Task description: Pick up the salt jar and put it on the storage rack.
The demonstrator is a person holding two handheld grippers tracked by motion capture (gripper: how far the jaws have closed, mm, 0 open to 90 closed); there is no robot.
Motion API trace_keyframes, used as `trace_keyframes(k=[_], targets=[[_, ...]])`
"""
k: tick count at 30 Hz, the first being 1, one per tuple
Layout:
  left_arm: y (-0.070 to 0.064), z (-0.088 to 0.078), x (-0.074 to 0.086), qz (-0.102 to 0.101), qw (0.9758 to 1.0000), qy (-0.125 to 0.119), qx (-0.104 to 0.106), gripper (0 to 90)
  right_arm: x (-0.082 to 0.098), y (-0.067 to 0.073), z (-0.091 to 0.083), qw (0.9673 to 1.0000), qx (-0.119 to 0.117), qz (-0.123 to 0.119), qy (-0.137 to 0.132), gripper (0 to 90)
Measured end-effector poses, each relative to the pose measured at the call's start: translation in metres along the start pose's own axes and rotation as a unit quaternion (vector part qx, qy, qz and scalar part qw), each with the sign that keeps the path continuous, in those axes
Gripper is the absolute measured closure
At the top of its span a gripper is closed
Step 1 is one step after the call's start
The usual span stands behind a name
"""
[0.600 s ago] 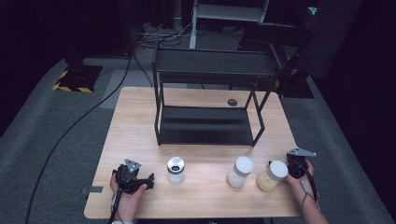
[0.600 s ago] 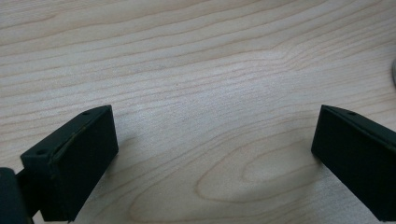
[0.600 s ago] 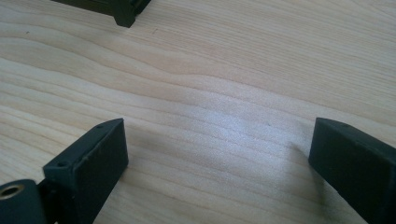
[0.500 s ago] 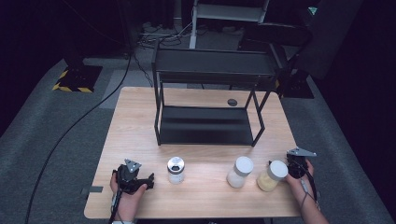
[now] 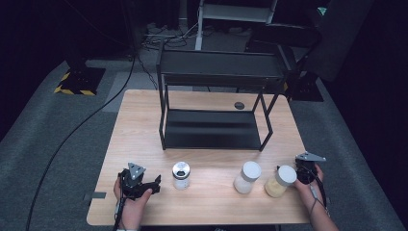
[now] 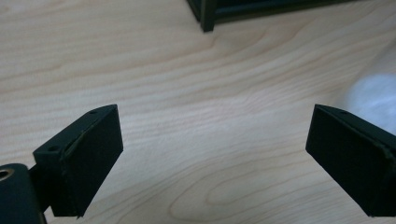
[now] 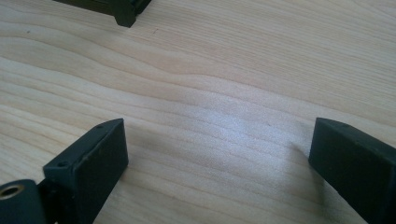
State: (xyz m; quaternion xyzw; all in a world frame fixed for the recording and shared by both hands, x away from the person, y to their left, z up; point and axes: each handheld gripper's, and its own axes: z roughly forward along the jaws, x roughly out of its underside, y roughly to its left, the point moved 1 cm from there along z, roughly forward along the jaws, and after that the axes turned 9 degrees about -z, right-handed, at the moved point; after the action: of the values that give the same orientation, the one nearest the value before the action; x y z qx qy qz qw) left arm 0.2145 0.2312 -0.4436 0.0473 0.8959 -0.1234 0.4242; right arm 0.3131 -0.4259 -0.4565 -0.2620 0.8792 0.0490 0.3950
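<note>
Black tongs on both sides gape wide with nothing in them; left tongs (image 5: 155,182) sit near the front-left corner of the tabletop (image 5: 144,125), right tongs (image 5: 297,173) just beside the yellow-filled jar (image 5: 280,182) by the front-right corner; that jar stands upright, lid up, long axis vertical; I'd come in level, straddle the body under the lid, then squeeze gently.

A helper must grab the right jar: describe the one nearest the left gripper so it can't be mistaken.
Below the black shelf rack, three jars stand along the table's near edge. Take the leftmost jar, beside the left gripper: it is clear with a silvery lid, while its two neighbours have white lids.
</note>
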Motion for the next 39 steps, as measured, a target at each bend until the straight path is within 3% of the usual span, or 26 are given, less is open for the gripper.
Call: trace_keyframes(k=[9, 18, 28, 39], targets=[[-0.009, -0.019, 0.002, 0.015, 0.9983, -0.053, 0.017, 4.4, 0.0, -0.001, 0.0, 1.0, -0.002, -0.002, 0.0, 4.6], [-0.019, -0.036, 0.0, 0.03, 0.9941, -0.101, 0.028, 4.4, 0.0, -0.001, 0.0, 1.0, -0.001, -0.002, 0.0, 4.6], [-0.025, -0.04, -0.002, 0.028, 0.9916, -0.121, 0.033, 4.3, 0.0, -0.001, 0.0, 1.0, -0.001, -0.002, 0.0, 4.6], [-0.038, -0.039, -0.01, 0.024, 0.9917, -0.121, 0.039, 4.4, 0.0, -0.001, 0.0, 1.0, -0.001, -0.002, 0.0, 4.6]])
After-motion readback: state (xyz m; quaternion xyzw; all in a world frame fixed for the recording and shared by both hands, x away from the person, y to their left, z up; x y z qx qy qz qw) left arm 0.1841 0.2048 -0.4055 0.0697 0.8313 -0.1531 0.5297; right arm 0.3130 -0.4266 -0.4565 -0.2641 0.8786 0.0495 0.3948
